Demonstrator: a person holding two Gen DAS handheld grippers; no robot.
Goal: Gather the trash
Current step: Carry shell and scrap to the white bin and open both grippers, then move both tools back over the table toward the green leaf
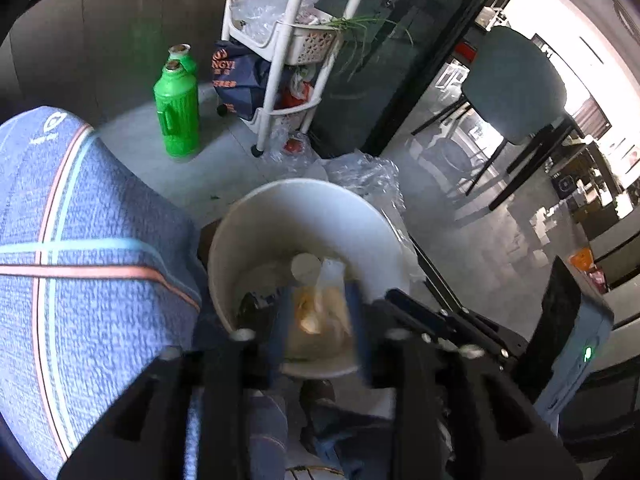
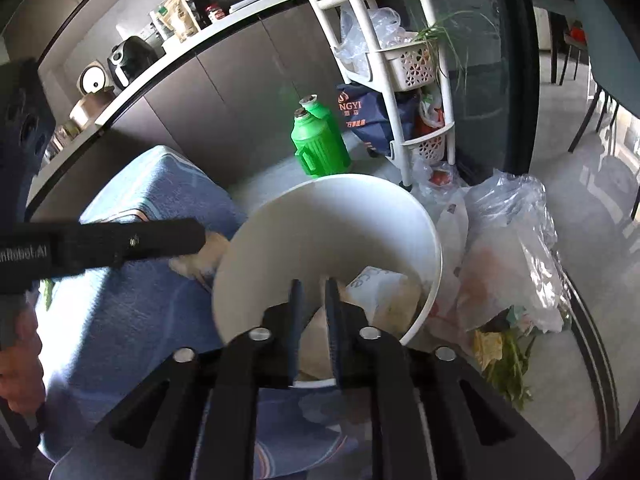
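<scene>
A white trash bin (image 1: 360,216) stands on the floor; it also shows in the right wrist view (image 2: 340,208). My left gripper (image 1: 320,300) is over the bin's mouth, shut on a crumpled clear plastic bag with yellowish scraps (image 1: 316,320). Paper and plastic trash (image 2: 380,292) lies inside the bin. My right gripper (image 2: 314,280) hovers over the bin's near rim with its fingers close together and nothing between them. The left gripper's black body (image 2: 120,240) reaches in from the left.
A blue cloth-covered seat (image 1: 80,260) is left of the bin. Two green jugs (image 2: 320,144) and a white basket rack (image 2: 404,72) stand behind. Plastic bags with trash (image 2: 508,252) and vegetable scraps (image 2: 508,364) lie right of the bin. A dark chair (image 1: 516,92) stands farther right.
</scene>
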